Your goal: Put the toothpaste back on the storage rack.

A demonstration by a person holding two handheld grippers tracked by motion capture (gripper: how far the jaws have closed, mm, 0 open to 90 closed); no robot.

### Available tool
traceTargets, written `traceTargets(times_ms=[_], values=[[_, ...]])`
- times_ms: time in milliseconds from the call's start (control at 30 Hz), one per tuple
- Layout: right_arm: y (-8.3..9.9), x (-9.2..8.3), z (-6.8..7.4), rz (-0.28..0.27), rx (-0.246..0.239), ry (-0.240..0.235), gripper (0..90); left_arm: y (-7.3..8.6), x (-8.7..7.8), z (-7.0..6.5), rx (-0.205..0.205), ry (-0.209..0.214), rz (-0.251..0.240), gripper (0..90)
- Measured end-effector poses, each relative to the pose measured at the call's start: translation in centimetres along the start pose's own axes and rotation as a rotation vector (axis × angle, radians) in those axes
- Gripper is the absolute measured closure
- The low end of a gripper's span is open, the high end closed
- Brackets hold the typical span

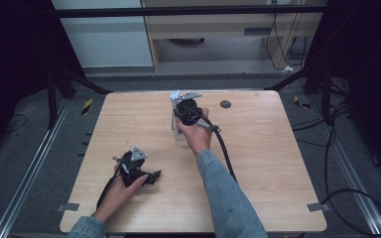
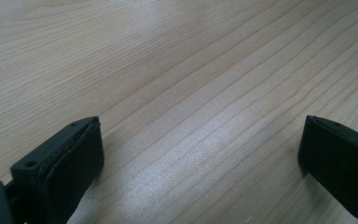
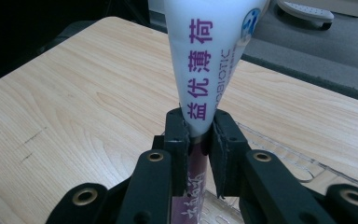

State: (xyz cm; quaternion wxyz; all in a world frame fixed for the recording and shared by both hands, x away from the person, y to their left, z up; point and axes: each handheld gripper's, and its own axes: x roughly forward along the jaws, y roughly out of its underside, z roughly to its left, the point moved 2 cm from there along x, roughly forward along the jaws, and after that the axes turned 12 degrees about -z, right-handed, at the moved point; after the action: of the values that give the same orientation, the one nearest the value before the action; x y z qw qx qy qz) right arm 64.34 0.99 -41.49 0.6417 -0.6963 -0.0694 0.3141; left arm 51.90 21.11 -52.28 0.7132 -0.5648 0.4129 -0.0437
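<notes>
Right gripper (image 3: 199, 140) is pinching a white toothpaste tube (image 3: 209, 56) upright; left gripper (image 2: 200, 154) rests on the table (image 2: 191, 70), its 2 jaws spread wide.

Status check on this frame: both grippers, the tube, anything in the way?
Left gripper open, low over bare table. Right gripper shut on white tube, above a clear holder. Nothing blocking.

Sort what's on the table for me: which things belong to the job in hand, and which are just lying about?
In the job:
- white toothpaste tube with purple lettering, pinched in the right tool
- clear plastic holder under it

Lying about:
- small dark round disc on the wooden table
- left tool, open, resting over bare wood
</notes>
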Motion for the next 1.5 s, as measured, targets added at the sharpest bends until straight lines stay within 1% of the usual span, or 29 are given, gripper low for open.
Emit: traceTargets(times_ms=[300, 333, 567, 833, 867, 1133, 1267, 1333, 1400, 1500], values=[[0.0, 0.0, 0.0, -0.005, -0.004, 0.0, 77.1, 0.0, 0.0, 0.0, 0.001, 0.0, 0.0, 0.0], [0.0, 0.0, 0.0, -0.006, 0.004, -0.003, 76.4, 0.0, 0.0, 0.0, 0.0, 0.0, 0.0, 0.0], [0.0, -0.1, 0.0, -0.009, 0.012, -0.008, 73.9, 0.0, 0.0, 0.0, 0.0, 0.0, 0.0, 0.0], [0.1, -0.3, 0.0, -0.008, 0.014, -0.005, 69.8, 0.0, 0.0, 0.0, 0.003, 0.0, 0.003, 0.0], [0.1, -0.4, -0.1, -0.011, 0.007, -0.004, 69.2, 0.0, 0.0, 0.0, 0.003, 0.0, 0.003, 0.0], [-0.1, -1.1, -0.4, -0.014, 0.013, 0.0, 67.3, 0.0, 0.0, 0.0, 0.003, 0.001, 0.003, 0.0], [-0.1, -1.3, -0.6, -0.015, 0.008, 0.001, 67.1, 0.0, 0.0, 0.0, 0.003, 0.001, 0.003, 0.0], [-0.1, -1.7, -0.7, -0.011, 0.014, 0.002, 67.0, 0.0, 0.0, 0.0, 0.003, 0.0, 0.003, 0.0], [-0.1, -1.9, -0.8, -0.013, 0.007, 0.001, 66.9, 0.0, 0.0, 0.0, 0.003, 0.001, 0.002, 0.0], [-0.1, -2.1, -0.9, -0.012, 0.01, 0.0, 66.7, 0.0, 0.0, 0.0, 0.003, 0.001, 0.003, 0.0]])
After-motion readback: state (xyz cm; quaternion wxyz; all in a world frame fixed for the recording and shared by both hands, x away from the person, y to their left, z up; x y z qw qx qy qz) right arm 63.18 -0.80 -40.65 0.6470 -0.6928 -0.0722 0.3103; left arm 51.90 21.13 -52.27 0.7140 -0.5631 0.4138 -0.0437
